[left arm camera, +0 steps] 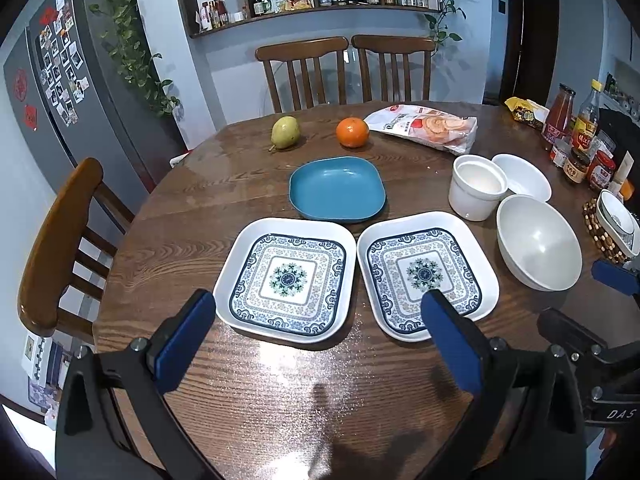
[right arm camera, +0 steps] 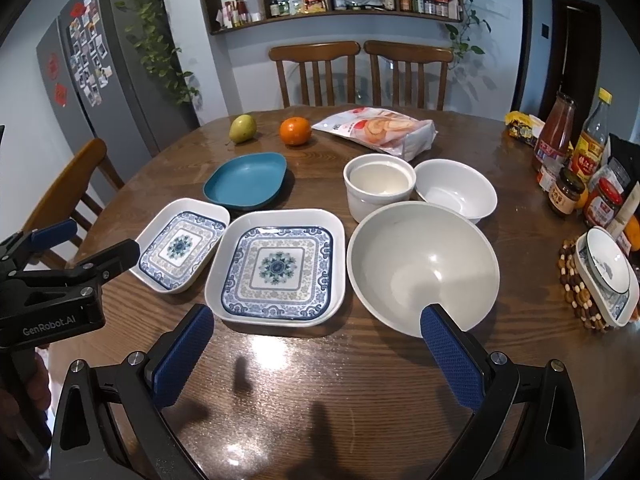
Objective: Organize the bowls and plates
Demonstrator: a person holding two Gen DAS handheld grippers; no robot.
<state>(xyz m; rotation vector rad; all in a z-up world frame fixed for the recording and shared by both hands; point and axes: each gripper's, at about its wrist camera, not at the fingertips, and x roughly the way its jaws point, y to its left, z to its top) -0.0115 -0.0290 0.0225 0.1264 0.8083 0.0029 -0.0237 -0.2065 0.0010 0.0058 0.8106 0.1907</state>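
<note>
Left wrist view shows the left gripper (left arm camera: 318,312) with jaws spread wide, holding nothing, above two square blue-patterned white plates (left arm camera: 286,278) lying side by side near the round wooden table (left arm camera: 224,376) edge. Right gripper (right arm camera: 316,326) is likewise released, hovering near the large white bowl (right arm camera: 422,266); a blue plate (right arm camera: 246,180) lies farther back.

Overhead light glares off the table (left arm camera: 280,380); fisheye edges bend, perhaps blurred.

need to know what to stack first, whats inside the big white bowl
The big white bowl looks bare inside; the right gripper finger covers a bit of its near rim.
</note>
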